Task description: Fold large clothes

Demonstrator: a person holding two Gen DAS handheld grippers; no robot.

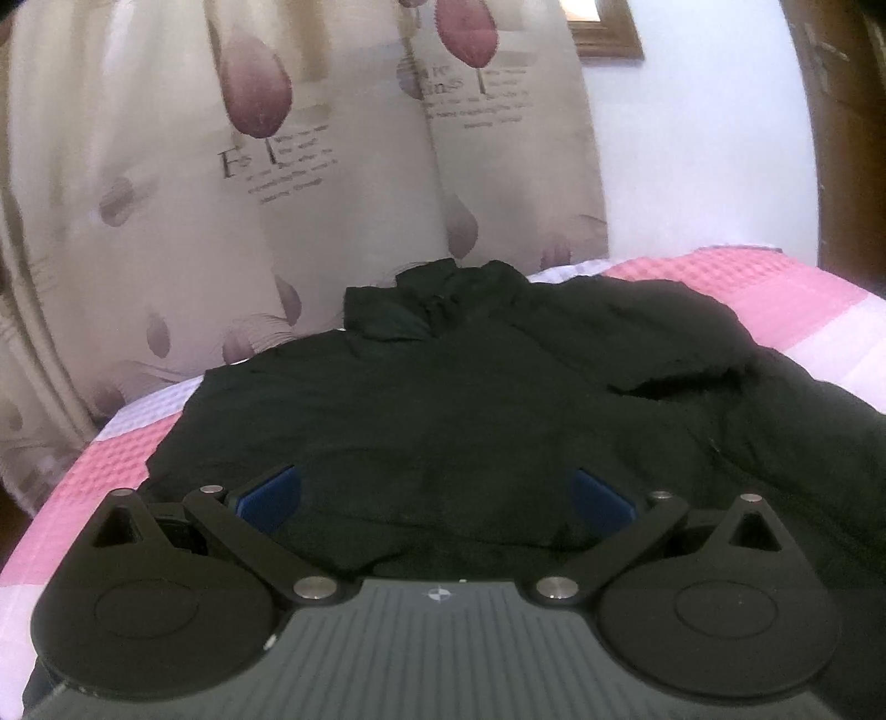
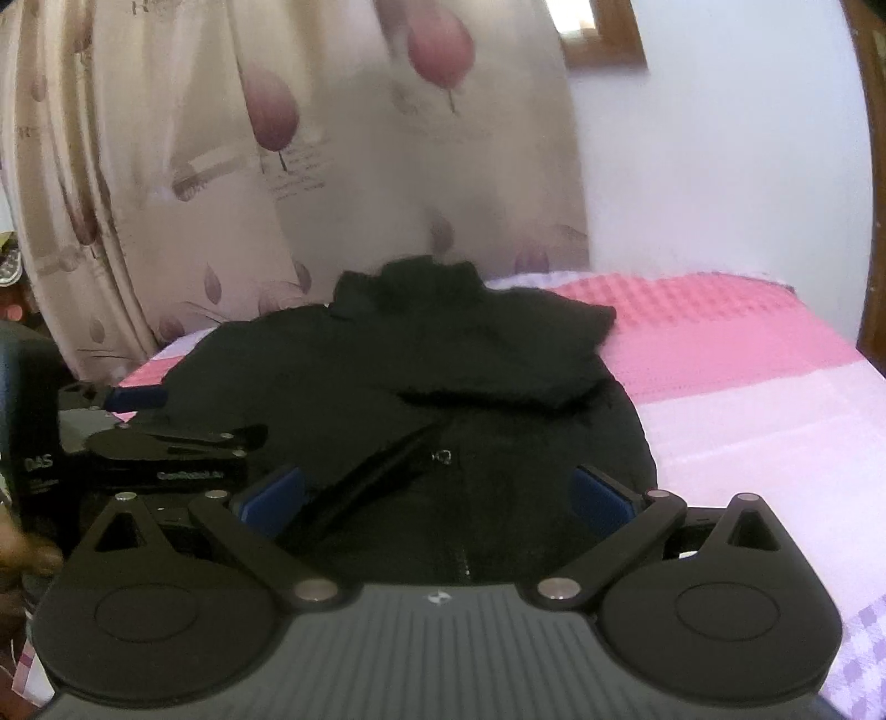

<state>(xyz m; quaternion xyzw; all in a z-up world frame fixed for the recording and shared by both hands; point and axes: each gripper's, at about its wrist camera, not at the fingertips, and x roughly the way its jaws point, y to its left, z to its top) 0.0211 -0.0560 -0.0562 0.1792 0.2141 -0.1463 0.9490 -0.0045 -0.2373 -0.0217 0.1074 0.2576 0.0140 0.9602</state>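
- Curtain (image 1: 166,194): beige with purple flower print and small lettering; fills the left and centre background in both views. Lettering too blurred to read.
- Left hand-held gripper (image 1: 437,498): jaws wide apart, blue pads (image 1: 271,495) on either side with nothing between them. It hovers low over the near hem of the jacket; cannot tell whether the pads touch the cloth.
- In the right wrist view the left hand-held gripper (image 2: 138,396) shows side-on at the left edge, over the jacket's left border. Its body is partly cut off by the frame; label on it unreadable.
- Jacket (image 1: 470,399): black, spread flat on the bed, collar at the far end by the curtain. Fabric is so dark that seams and folds barely register. A sleeve lies folded across the chest (image 2: 498,354). Zip line and a small pull faintly visible near centre (image 2: 443,457). Near hem hidden under both gripper bodies.
- Right hand-held gripper (image 2: 437,498): jaws also spread wide, gripping nothing, above the jacket's lower front.
- Bed (image 2: 720,354): pink and white waffle cover, bare to the right of the jacket; right side cut off by the frame.
- Wall (image 2: 720,166): plain white, a wooden frame corner (image 2: 603,33) at the top, mostly cropped.
- Dark wooden upright (image 1: 841,138) at far right, only partly seen.
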